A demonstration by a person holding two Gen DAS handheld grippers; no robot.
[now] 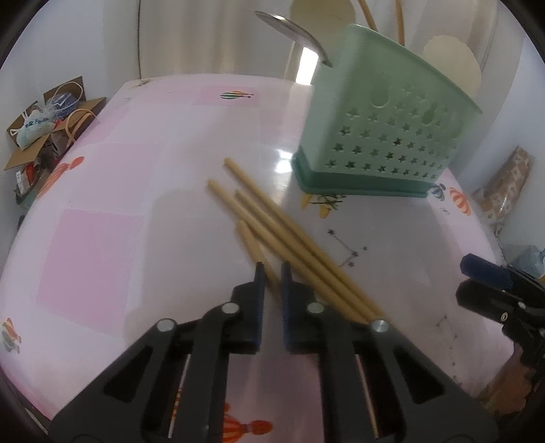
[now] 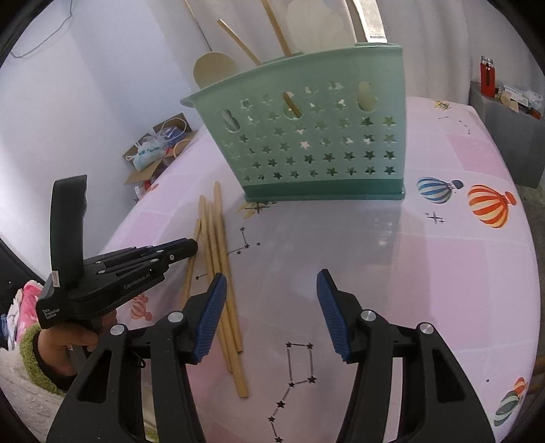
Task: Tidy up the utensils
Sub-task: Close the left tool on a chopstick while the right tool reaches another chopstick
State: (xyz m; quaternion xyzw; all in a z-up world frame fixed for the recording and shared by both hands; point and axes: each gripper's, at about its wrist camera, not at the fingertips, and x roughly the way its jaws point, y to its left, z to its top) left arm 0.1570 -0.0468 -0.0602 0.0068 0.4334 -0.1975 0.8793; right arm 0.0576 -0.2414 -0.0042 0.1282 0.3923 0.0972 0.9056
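- While four loose chopsticks (image 1: 293, 245) lie side by side on the pink tabletop (image 1: 102, 238) just in front of the green caddy (image 1: 385, 133), the left tongs (image 1: 271, 272) sit nearly closed around the leftmost stick.
- Contact unclear: a narrow gap shows between the pads, and whether they pinch yet cannot be told.
- Right tongs (image 2: 270, 283) gape wide and hold nothing, hovering beside the bundle's near ends.
- Judgement: to do this well, take one stick only, clear of its neighbours; lift it, tip it upright, and lower it through the caddy's open top, avoiding what already stands there.
- Risk: dragging the adjacent sticks, or rolling them toward the tabletop edge.
- Left view alone shows the pads straddling the stick, plus a metal spoon (image 1: 293, 30) leaning out of the caddy.
- Right view alone shows the bundle's full length (image 2: 221, 272), the left tongs (image 2: 185, 247) side-on, and sticks (image 2: 238, 41) standing inside.
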